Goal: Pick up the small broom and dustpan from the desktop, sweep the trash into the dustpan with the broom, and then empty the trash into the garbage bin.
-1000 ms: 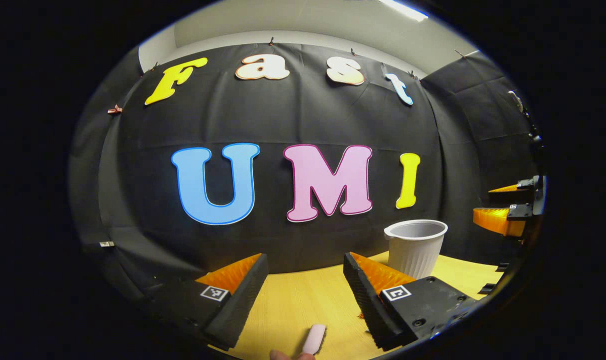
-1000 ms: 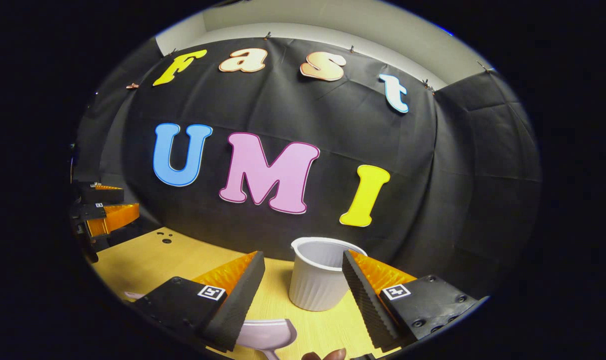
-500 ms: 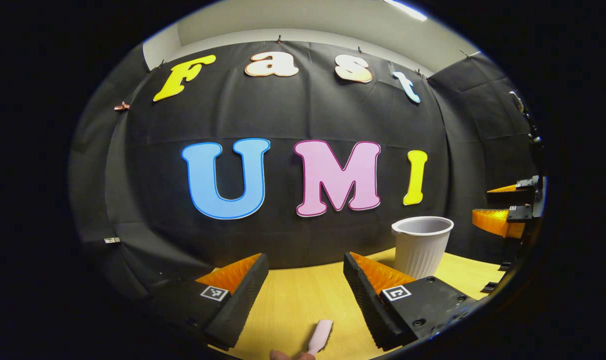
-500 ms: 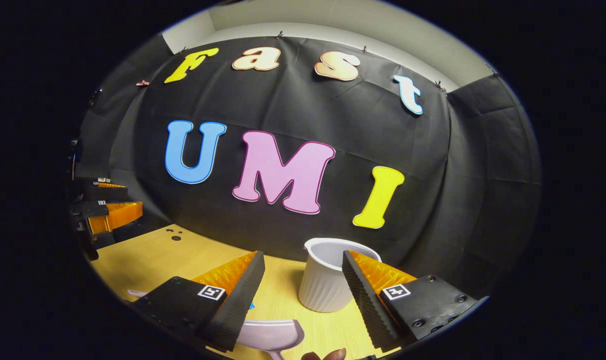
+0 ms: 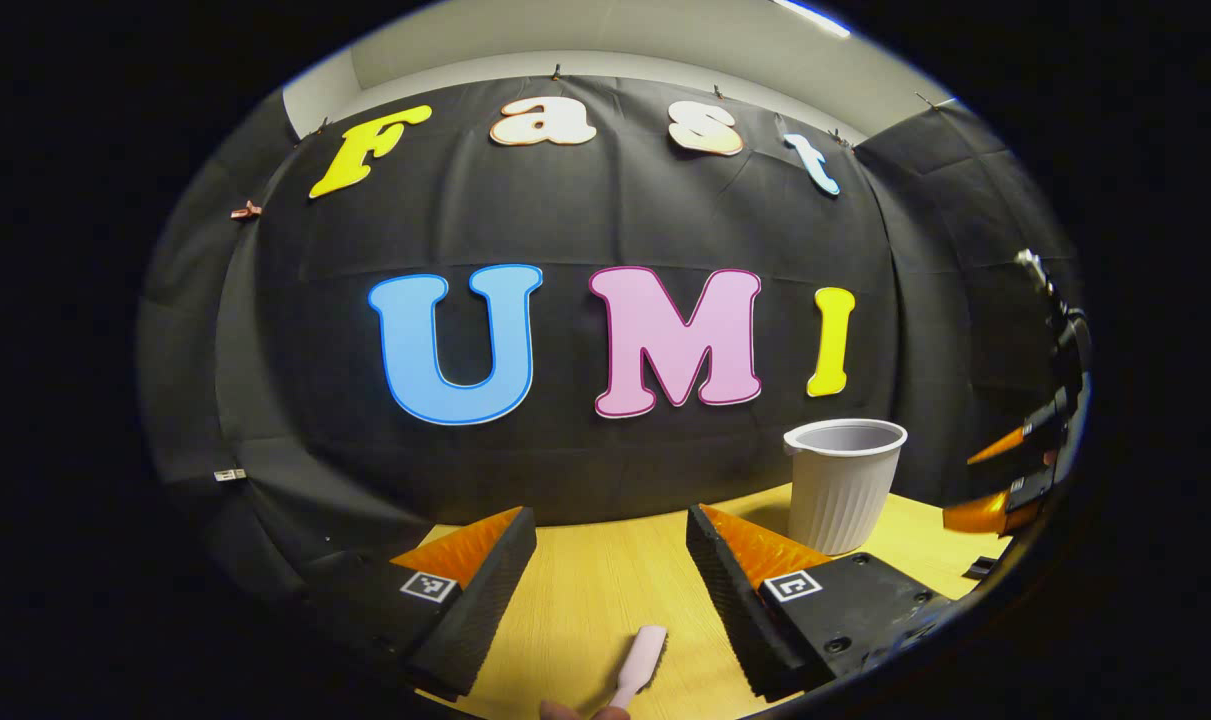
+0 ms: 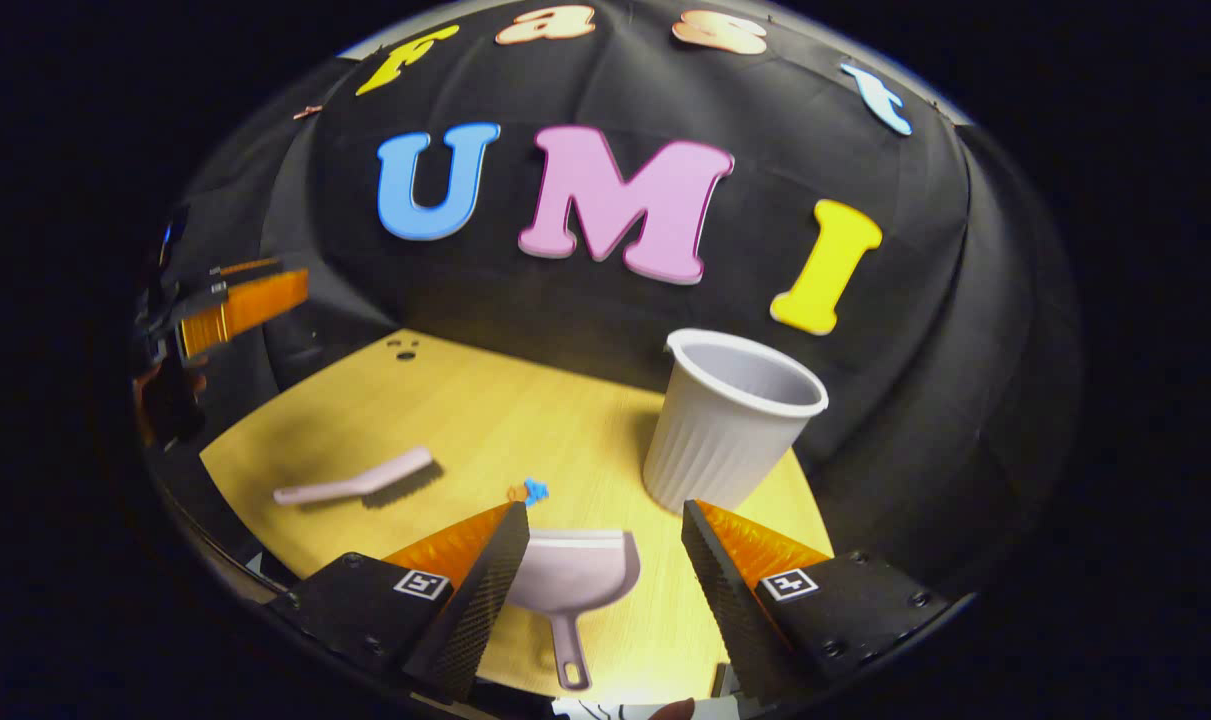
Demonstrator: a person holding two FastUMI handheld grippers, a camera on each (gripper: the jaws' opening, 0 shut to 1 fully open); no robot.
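In the right gripper view the right gripper [image 6: 597, 560] hangs above the desk [image 6: 465, 410] with its fingers spread wide and nothing between them; the dustpan [image 6: 570, 580] lies flat on the desk just below the gap, its handle pointing back toward the camera; the small broom [image 6: 360, 482] lies on its side to the left of the dustpan, well apart from it; small bits of trash [image 6: 528, 491], blue and orange, sit between broom and dustpan mouth; the ribbed garbage bin [image 6: 725, 425] stands upright near the back right edge of the desk. The left gripper [image 6: 235, 305] shows far left, raised off the desk. In the left gripper view the left gripper's [image 5: 610, 560] fingers are also spread and empty; a pale handle tip [image 5: 640, 655], seemingly the broom's, lies on the desk below the gap; the garbage bin [image 5: 843, 485] stands to the right, and the right gripper [image 5: 1010, 480] shows at the far right edge.
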